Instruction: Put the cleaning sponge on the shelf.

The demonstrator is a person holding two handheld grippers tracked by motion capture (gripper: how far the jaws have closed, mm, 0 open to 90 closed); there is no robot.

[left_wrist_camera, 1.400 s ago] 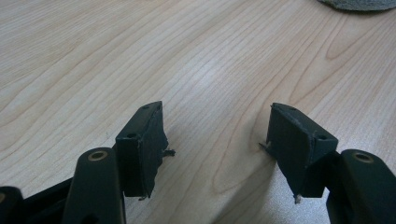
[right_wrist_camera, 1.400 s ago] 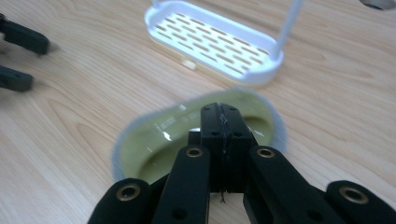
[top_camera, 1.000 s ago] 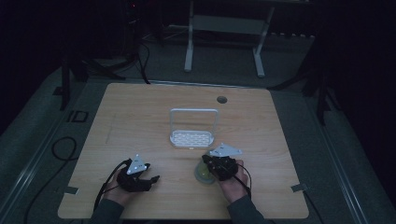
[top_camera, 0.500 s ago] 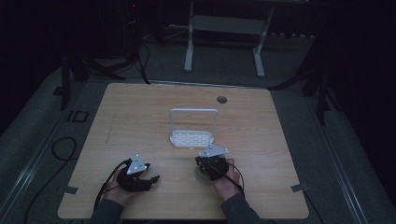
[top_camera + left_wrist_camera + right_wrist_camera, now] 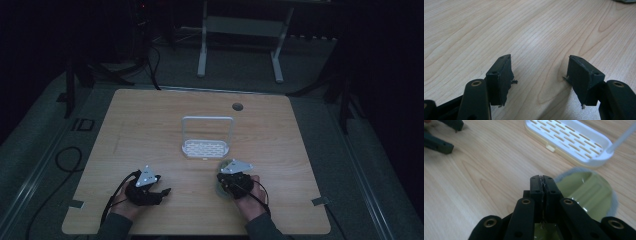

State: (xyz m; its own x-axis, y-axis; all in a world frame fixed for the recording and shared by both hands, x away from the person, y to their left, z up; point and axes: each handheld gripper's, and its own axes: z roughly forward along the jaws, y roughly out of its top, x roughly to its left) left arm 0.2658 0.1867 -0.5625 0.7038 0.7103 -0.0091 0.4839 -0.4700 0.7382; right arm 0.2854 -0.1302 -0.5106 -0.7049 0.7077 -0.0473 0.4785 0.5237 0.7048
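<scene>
Obstacles ahead of me: white rack [image 5: 207,147], its tall handle loop upright, mid-table; green plate [image 5: 586,192] under and just beside my right gripper [image 5: 543,178], close before the rack. Free passage: bare wood before my left gripper [image 5: 540,72], both table flanks, far edge past the rack.

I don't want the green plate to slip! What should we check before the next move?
1. Right gripper fingers closed together: ok, though they have just been opening a little.
2. Green plate rim really pinched between those fingers: cannot tell, the grip spot is hidden under them.
3. White rack empty, just beyond the plate: ok.
4. Left gripper open with nothing between its fingers, over bare table: ok.
5. Left gripper well off to the side of the plate in the high view: ok.
</scene>
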